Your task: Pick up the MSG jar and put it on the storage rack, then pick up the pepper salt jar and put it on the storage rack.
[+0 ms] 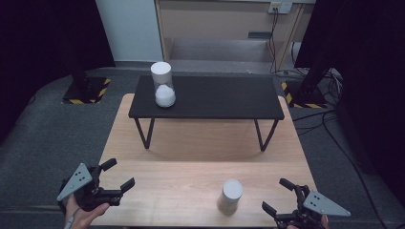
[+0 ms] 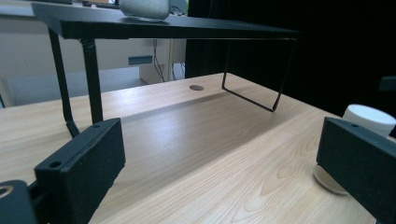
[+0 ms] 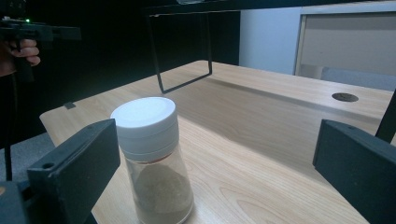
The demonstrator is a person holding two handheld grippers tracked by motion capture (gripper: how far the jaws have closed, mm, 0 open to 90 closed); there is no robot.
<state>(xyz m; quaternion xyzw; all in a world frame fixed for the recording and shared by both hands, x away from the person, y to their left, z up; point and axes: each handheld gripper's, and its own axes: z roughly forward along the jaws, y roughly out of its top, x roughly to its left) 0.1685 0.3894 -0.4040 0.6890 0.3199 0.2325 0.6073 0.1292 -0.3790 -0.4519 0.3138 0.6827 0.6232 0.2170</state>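
A clear jar with a white lid point(image 1: 230, 195) stands upright on the wooden table point(image 1: 181, 157) near its front edge; brownish powder fills its lower half point(image 3: 152, 154). A second white-lidded jar point(image 1: 162, 85) holding white powder stands on the left end of the black shelf point(image 1: 215, 98). My left gripper point(image 1: 119, 174) hovers at the table's front left corner, open and holding nothing point(image 2: 219, 154). My right gripper point(image 1: 276, 195) is at the front right, open point(image 3: 215, 158), a short way right of the near jar and not touching it. From the left gripper view the near jar's lid point(image 2: 369, 116) peeks over the right jaw.
The black shelf stands on thin metal legs point(image 1: 143, 133) across the table's far half, with open space beneath. A round cable hole point(image 2: 196, 87) is in the tabletop. Grey carpet, stand bases with hazard tape point(image 1: 86, 91) and cables point(image 1: 329, 114) surround the table.
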